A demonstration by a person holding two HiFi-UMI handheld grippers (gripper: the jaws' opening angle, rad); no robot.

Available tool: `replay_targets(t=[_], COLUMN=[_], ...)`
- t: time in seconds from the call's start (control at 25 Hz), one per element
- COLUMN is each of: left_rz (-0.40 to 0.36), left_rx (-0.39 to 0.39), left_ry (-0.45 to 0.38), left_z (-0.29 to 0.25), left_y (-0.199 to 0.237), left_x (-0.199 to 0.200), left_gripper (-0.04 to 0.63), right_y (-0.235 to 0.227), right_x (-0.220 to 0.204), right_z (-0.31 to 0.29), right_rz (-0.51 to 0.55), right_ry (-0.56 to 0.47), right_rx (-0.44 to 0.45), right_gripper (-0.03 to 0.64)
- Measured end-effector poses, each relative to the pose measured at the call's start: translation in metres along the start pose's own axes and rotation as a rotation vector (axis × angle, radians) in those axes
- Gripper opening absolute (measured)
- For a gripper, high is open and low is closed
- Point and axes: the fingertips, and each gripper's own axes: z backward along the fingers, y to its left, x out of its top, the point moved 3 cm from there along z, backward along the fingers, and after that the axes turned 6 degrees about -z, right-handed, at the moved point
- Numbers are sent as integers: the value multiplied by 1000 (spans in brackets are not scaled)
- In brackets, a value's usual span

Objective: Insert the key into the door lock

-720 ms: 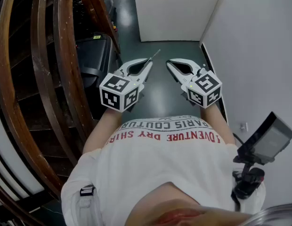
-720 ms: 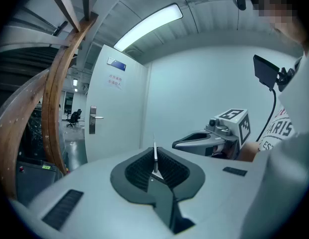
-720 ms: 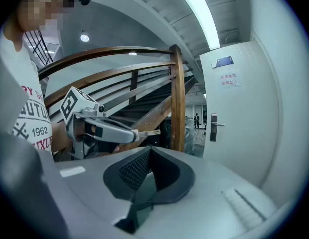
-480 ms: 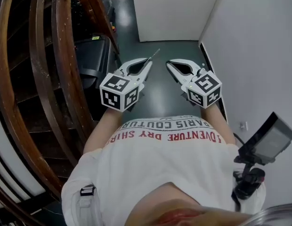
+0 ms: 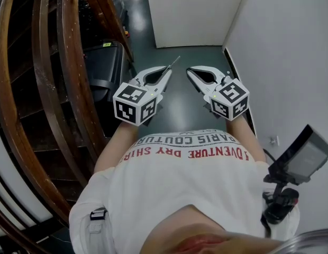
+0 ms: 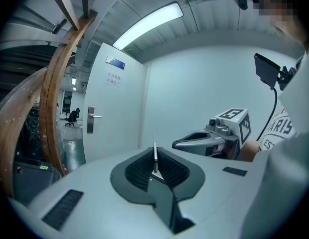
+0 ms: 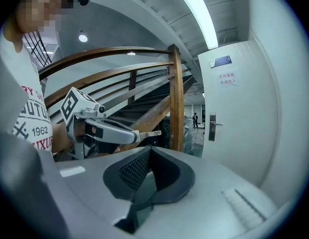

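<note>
A thin metal key (image 5: 174, 61) sticks forward out of my left gripper (image 5: 166, 71), which is shut on it. In the left gripper view the key (image 6: 155, 156) stands upright between the dark pads. The white door (image 6: 114, 113) is ahead, with its lock plate and lever handle (image 6: 91, 119) on its left side, well away from the key. My right gripper (image 5: 190, 71) is held beside the left one at the same height, shut with nothing in it. In the right gripper view the door handle (image 7: 213, 126) shows at the right and the key (image 7: 152, 132) at the left gripper's tip.
A curved wooden stair rail (image 5: 69, 73) runs down the left, close to my left arm. A white wall (image 5: 291, 52) closes the right side. A dark green floor (image 5: 180, 102) leads to the door (image 5: 196, 9). A black bin-like object (image 5: 106, 62) stands at the left.
</note>
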Motion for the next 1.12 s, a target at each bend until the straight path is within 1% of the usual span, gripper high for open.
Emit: replay_targets(t=[0.4,0.52,0.6,0.72,0.84,0.96,1.12], left_rz=[16,23,26,30,43,49,78], left_rx=[-10,-20,-26,-36,-44,-37,-19], left_ry=[-5,-8,-13,-7,11,34,69], left_z=[4,-2,-12,-37,-69,-110,-179], left_y=[4,8,14,20,42,74,120], left_x=[-1,-4,-4,-6,-10,-16,-20], left_gripper=[23,23,23,23,23,23,23], right_y=[3,0,-10,-35,-69,-118,-193], right_x=[4,-2,-4,-9,-16,-22,-29], right_z=[-6,-9,-13,-18,-37,-66,-103], right_rz=[1,-2,-9,-23,-41,-66,-102], right_ry=[-8,0,3,3,9,10,20], right_rx=[-4,-8,-11,-11,-13,-10,3], right_gripper=[3,3,3,3,3,3,3])
